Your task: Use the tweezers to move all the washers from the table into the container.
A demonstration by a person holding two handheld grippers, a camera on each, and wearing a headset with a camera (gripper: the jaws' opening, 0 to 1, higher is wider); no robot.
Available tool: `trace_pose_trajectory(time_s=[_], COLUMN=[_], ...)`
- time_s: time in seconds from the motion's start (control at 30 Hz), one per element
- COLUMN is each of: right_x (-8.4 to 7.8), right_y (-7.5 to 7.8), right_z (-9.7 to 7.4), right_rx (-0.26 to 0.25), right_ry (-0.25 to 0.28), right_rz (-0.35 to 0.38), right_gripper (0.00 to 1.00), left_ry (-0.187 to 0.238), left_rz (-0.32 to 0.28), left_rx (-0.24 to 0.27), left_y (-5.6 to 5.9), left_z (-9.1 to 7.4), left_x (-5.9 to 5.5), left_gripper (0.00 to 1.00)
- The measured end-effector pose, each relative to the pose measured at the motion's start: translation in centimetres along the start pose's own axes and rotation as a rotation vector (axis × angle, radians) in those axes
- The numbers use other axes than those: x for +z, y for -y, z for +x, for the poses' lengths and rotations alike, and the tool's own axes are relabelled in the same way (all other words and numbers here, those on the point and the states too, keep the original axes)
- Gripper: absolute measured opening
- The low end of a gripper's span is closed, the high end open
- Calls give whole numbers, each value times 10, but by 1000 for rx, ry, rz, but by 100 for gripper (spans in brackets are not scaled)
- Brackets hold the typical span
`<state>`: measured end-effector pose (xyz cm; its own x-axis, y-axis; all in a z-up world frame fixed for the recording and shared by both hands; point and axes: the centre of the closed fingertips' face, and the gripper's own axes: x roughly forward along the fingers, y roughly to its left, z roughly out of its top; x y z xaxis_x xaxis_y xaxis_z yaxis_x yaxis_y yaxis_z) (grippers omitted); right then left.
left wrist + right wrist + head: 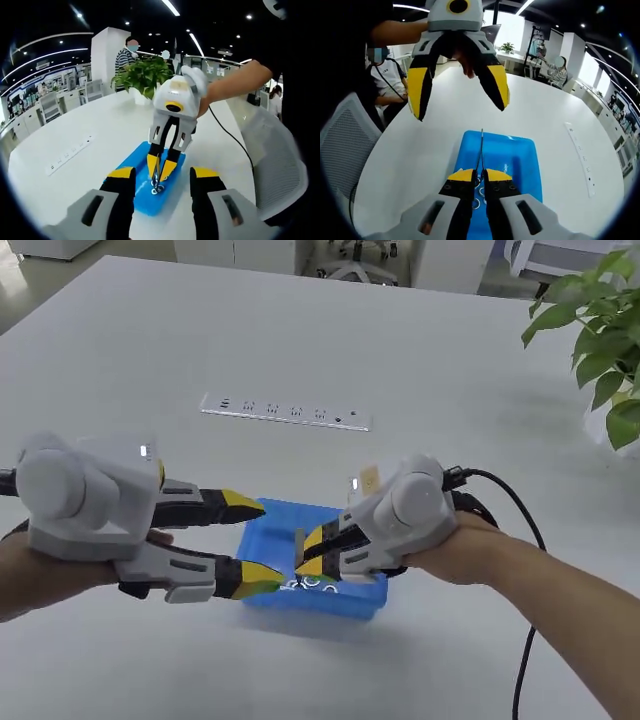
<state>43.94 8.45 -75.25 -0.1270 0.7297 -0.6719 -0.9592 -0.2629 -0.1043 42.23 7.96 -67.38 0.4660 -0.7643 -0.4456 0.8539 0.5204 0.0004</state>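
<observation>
A blue container (270, 540) sits on the white table between both grippers. Several small metal washers (310, 585) lie inside it near its front wall. My right gripper (312, 558) is shut on a pair of thin metal tweezers (481, 147), whose tips point down over the container (520, 155) floor close to the washers (479, 192). My left gripper (256, 543) hangs open at the container's left edge, nothing between its jaws. From the right gripper view it (460, 112) faces me, jaws spread above the container's far end.
A white power strip (285, 410) lies on the table beyond the container. A potted plant (600, 330) stands at the right edge. A black cable (525, 640) trails from my right gripper. Bare tabletop (120, 340) surrounds the container.
</observation>
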Motion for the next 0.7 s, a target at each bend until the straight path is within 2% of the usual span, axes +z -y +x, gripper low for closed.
trace_pose_trajectory(time_s=[0.23, 0.33, 0.47, 0.7], right_x=[-1, 0, -1, 0], right_y=[-1, -2, -2, -3], right_z=[1, 1, 1, 1], right_rx=[6, 7, 8, 10], right_ry=[-1, -3, -4, -8], right_rz=[-4, -7, -17, -31], right_gripper=[8, 8, 8, 8], left_ry=[-9, -13, -28, -46], left_rz=[59, 72, 95, 111], left_rx=[-24, -33, -48, -69], left_y=[-2, -4, -3, -2], left_z=[13, 18, 23, 28], left_x=[6, 7, 4, 0], left_gripper=[27, 25, 19, 14])
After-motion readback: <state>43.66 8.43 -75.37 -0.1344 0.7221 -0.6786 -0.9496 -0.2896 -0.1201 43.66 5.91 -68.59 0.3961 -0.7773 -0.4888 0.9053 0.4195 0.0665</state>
